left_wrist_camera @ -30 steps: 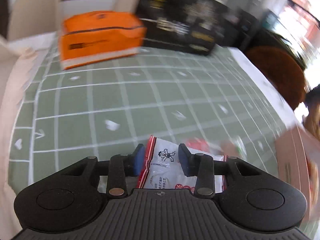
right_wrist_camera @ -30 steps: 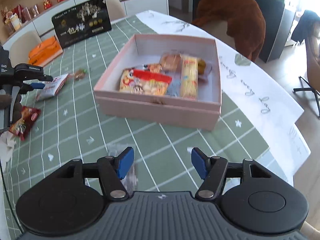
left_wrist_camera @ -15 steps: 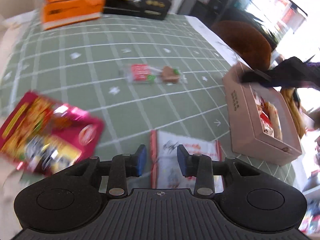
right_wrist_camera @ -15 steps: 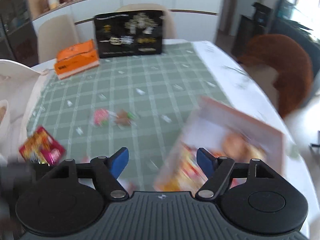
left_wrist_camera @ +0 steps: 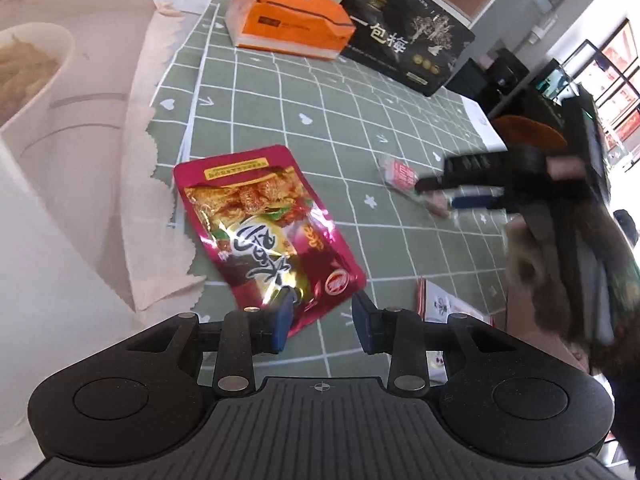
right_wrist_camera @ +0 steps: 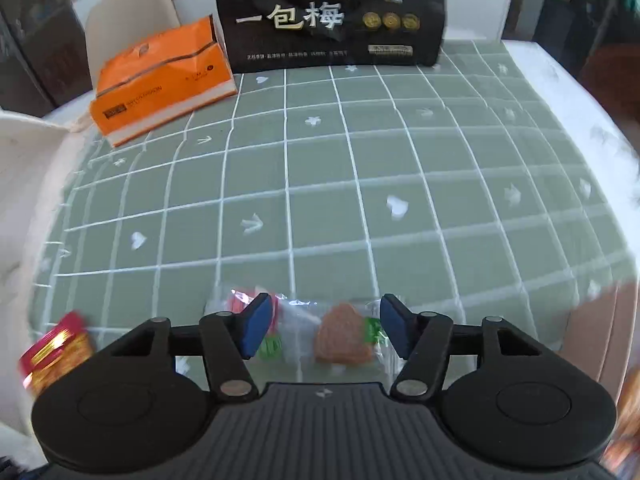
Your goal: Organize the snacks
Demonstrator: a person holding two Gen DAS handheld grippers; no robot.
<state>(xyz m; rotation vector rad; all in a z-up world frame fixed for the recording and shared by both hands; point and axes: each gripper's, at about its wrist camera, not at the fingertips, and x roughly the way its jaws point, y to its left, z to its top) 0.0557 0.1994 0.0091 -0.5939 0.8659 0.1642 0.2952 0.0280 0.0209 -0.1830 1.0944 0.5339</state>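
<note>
A red foil snack pouch (left_wrist_camera: 264, 228) lies flat on the green checked cloth (left_wrist_camera: 360, 128). My left gripper (left_wrist_camera: 322, 322) hovers at its near corner, jaws closing, and only that corner reaches under the left pad (left_wrist_camera: 280, 320). A white and red packet (left_wrist_camera: 444, 304) lies to the right beside the pink box (left_wrist_camera: 524, 312). My right gripper (right_wrist_camera: 326, 330) hangs over a clear-wrapped brown cake (right_wrist_camera: 344, 340), jaws closing around it with the pads off the wrapper. In the left wrist view the right gripper (left_wrist_camera: 438, 197) shows over that wrapper (left_wrist_camera: 400, 174).
An orange tissue pack (right_wrist_camera: 160, 80) and a black gift box (right_wrist_camera: 332, 16) stand at the far edge. A white bowl (left_wrist_camera: 28, 68) and cream cloth (left_wrist_camera: 152, 200) border the left side. The pink box's wall (right_wrist_camera: 592, 320) rises at the right.
My left gripper let go of the white and red packet and swung left to the red pouch. The right gripper left the pink box and came down over the clear-wrapped cake.
</note>
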